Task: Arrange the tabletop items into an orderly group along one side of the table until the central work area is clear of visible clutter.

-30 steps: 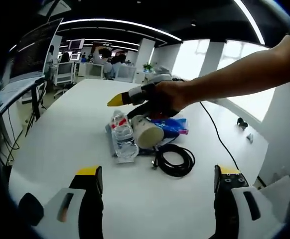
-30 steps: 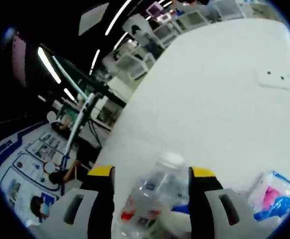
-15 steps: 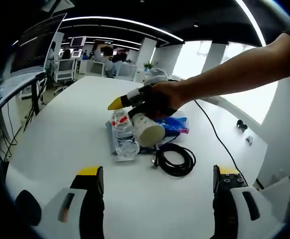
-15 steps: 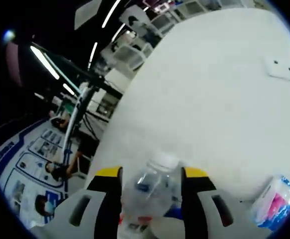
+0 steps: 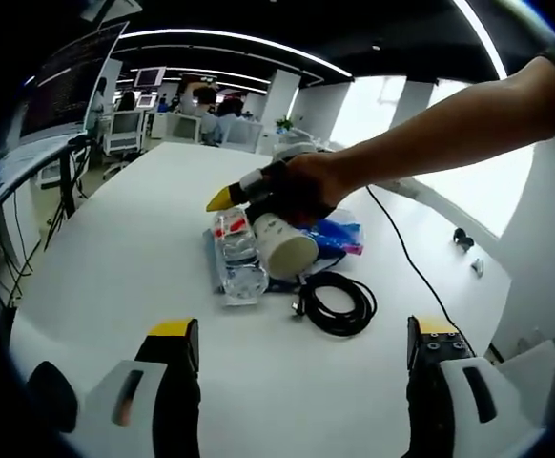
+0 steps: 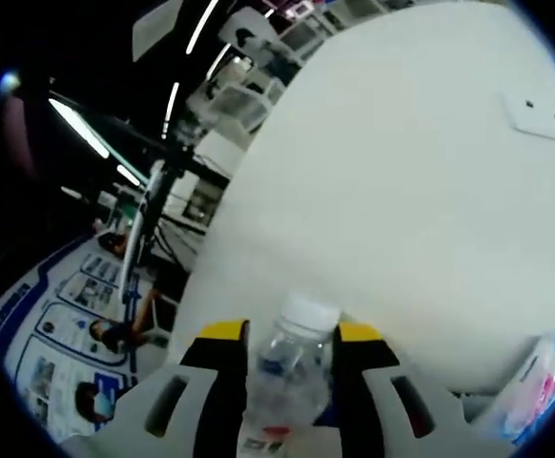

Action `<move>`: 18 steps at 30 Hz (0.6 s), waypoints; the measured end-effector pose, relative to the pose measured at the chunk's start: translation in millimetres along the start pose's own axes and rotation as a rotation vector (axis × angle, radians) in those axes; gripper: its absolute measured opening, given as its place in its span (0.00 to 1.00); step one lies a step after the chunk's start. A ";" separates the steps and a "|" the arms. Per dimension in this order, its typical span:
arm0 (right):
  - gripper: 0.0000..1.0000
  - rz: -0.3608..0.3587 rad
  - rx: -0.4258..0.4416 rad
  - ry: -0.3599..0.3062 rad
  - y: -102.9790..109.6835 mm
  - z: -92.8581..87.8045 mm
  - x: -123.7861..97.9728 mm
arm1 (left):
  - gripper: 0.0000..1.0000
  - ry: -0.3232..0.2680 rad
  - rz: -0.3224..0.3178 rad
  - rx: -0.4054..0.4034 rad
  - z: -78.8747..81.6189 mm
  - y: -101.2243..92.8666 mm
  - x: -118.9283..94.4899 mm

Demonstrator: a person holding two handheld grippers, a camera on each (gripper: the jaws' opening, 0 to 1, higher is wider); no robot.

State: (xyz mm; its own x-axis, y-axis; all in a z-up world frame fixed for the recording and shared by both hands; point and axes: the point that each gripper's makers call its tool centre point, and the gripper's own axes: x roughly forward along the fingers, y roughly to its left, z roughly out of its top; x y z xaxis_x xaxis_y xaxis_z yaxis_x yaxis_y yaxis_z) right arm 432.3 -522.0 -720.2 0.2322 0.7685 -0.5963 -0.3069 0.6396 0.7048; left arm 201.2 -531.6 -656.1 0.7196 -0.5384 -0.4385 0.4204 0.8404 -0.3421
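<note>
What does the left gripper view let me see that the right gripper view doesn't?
Left gripper view alone: a coiled black cable, a white paper cup lying on its side, the person's hand, and the open left gripper hanging above the table.

Right gripper view alone: the right gripper, its jaws close against the bottle's sides.

Shared: the clear plastic water bottle, the blue and pink packet, the white table.

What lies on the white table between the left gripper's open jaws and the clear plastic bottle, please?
Bare white table in the left gripper view; the clear plastic bottle lies beyond, the black coiled cable off to one side.
</note>
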 end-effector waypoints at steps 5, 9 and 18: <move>0.27 0.007 0.023 -0.012 0.7 1.7 -1.4 | 0.89 0.012 -0.008 -0.003 -4.7 -3.7 1.9; 0.25 0.015 0.030 -0.015 2.8 1.8 -1.9 | 0.89 0.013 -0.012 -0.001 -4.7 -5.1 2.7; 0.23 0.073 -0.028 -0.044 17.1 3.8 -9.0 | 0.89 0.008 -0.002 -0.011 -3.6 -0.4 1.9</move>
State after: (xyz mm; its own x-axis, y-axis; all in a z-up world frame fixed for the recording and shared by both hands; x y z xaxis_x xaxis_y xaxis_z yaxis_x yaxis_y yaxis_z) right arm 428.5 -517.9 -701.3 0.2482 0.8138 -0.5254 -0.3500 0.5811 0.7347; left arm 200.4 -533.2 -659.8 0.7142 -0.5403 -0.4449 0.4151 0.8388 -0.3523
